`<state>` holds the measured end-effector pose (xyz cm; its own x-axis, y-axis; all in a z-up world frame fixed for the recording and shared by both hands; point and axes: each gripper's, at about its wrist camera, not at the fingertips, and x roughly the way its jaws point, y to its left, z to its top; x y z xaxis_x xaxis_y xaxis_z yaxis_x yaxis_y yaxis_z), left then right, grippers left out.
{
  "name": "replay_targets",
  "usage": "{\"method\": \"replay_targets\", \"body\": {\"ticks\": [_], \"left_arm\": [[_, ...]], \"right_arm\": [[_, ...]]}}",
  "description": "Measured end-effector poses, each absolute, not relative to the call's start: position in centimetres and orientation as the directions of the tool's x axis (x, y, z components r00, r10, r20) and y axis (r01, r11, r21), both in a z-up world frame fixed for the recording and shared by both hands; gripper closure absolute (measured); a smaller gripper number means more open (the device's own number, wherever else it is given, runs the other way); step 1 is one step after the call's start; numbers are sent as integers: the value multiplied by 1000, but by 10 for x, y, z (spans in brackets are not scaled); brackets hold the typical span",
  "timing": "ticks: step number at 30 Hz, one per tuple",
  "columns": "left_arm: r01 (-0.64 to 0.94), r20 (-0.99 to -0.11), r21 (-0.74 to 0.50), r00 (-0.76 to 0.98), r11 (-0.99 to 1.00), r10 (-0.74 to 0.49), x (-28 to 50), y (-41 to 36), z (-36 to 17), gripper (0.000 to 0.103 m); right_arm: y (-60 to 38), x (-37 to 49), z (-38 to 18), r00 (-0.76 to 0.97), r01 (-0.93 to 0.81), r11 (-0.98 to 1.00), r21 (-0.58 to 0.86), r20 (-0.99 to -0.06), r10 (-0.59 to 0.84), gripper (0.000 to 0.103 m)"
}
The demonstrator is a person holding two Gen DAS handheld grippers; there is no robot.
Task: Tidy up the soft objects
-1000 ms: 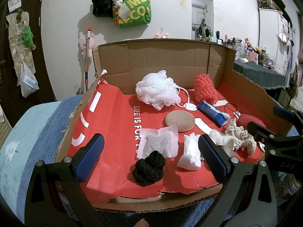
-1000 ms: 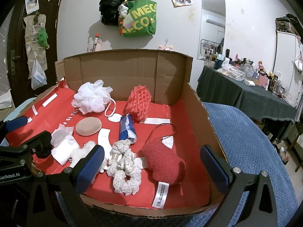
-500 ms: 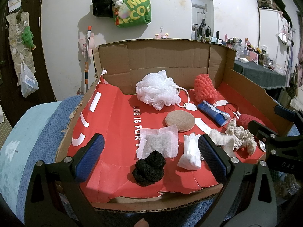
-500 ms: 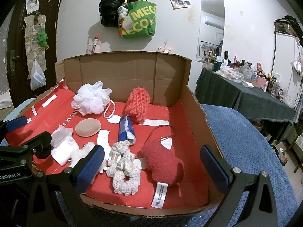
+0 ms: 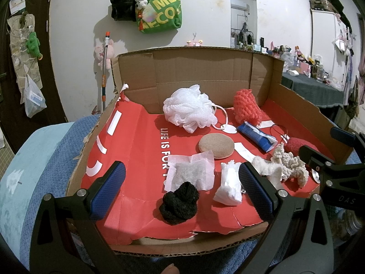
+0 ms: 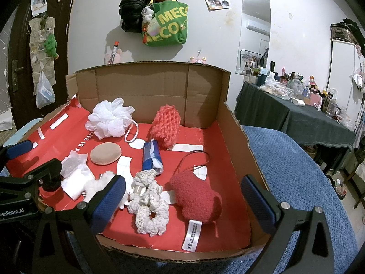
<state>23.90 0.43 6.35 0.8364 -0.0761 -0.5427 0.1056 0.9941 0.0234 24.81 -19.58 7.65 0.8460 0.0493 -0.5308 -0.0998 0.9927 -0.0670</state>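
A cardboard box (image 5: 196,73) (image 6: 159,86) with a red lining holds several soft objects. In the left wrist view I see a white bath pouf (image 5: 189,110), a coral knit piece (image 5: 247,106), a tan round sponge (image 5: 216,145), a gauze pad (image 5: 190,173), a black knit ball (image 5: 179,202) and a white wad (image 5: 229,188). The right wrist view adds a cream crochet piece (image 6: 148,202), a red fuzzy pouch (image 6: 196,197) and a blue packet (image 6: 152,156). My left gripper (image 5: 181,190) stands open around the black ball's near side. My right gripper (image 6: 182,202) is open over the box's front.
The box rests on a blue towel-covered surface (image 6: 296,171). A green tote bag (image 5: 159,14) and a black bag hang on the wall behind. A dark table (image 6: 296,116) crowded with bottles stands at the right. A door (image 6: 29,52) is at the left.
The right wrist view has drifted slightly, shifting the box a little in frame. The left gripper and the objects have not visibly moved.
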Motion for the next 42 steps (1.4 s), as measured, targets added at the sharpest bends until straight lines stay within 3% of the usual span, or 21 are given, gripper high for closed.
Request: {"method": "replay_targets", "body": {"ticks": [9, 16, 26, 33, 42], "left_arm": [[82, -481, -8, 873, 997, -75, 217, 16, 87, 2], [132, -459, -32, 879, 991, -132, 148, 14, 123, 0], [146, -604, -64, 782, 987, -155, 79, 1, 89, 0], [113, -701, -71, 701, 991, -131, 80, -3, 42, 0], [70, -768, -19, 637, 997, -59, 94, -10, 15, 0]], "right_arm": [[-208, 233, 95, 847, -100, 994, -38, -528, 65, 0], [-218, 171, 135, 859, -119, 993, 1, -501, 103, 0], [-215, 92, 110, 778, -151, 989, -7, -617, 115, 0], [-214, 98, 58, 678, -137, 991, -12, -731, 85, 0], [-218, 112, 34, 635, -112, 994, -4, -770, 68, 0]]}}
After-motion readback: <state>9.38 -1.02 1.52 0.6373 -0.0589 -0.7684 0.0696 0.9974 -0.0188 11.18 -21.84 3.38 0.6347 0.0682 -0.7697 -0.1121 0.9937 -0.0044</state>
